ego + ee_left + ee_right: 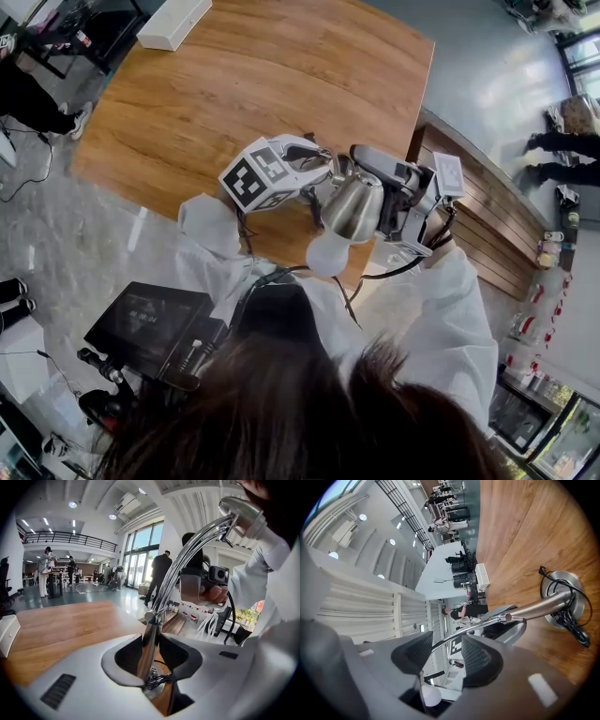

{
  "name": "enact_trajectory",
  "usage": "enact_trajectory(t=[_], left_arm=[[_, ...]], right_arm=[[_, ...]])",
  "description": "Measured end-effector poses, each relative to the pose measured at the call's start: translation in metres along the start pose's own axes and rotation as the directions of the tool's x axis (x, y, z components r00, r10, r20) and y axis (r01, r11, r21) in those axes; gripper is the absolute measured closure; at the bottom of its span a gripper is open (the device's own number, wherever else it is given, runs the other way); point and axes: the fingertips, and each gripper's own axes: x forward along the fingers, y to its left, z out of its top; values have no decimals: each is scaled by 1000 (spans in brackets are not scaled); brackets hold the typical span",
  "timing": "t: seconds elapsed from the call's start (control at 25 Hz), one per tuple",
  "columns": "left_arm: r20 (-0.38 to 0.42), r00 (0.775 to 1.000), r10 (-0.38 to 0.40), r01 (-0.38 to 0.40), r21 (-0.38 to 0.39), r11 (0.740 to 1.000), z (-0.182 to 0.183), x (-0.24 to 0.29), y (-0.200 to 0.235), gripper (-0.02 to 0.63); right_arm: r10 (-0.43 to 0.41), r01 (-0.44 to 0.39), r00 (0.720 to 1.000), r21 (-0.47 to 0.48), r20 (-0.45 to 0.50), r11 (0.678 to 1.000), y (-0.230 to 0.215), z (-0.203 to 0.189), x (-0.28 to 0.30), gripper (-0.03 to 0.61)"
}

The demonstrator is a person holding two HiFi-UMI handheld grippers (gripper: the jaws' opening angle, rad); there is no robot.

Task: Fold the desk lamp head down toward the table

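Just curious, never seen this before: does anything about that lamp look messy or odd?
Only the black cord, bunched in a loose tangle on and beside the lamp's round base on the wooden table. Nothing looks spilled or broken.

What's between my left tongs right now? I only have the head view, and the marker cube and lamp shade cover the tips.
Observer: In the left gripper view, the left tongs are closed on the lamp's lower stem, just above where it meets the base.
Operator: And the right tongs?
Observer: The right gripper view shows the right tongs standing apart, with the thin curved upper arm running between them, not pinched.
Operator: Where's the base?
Observer: The round chrome base sits on the wooden table, with the black cord bunched beside it.
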Motion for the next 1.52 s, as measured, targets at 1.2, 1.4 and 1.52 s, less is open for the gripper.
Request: enact_trajectory(t=[1.2, 1.4, 1.52], left_arm=[[69, 997, -46, 48, -27, 998, -10, -7, 3, 513], [86, 994, -67, 71, -41, 997, -10, -8, 2, 513], [95, 993, -64, 69, -51, 996, -10, -8, 2, 513]], right_arm=[[-516, 128, 849, -992, 110, -1, -104, -52, -11, 459], [-524, 85, 846, -995, 101, -55, -109, -50, -8, 459], [-522, 64, 848, -996, 88, -64, -111, -50, -8, 459]])
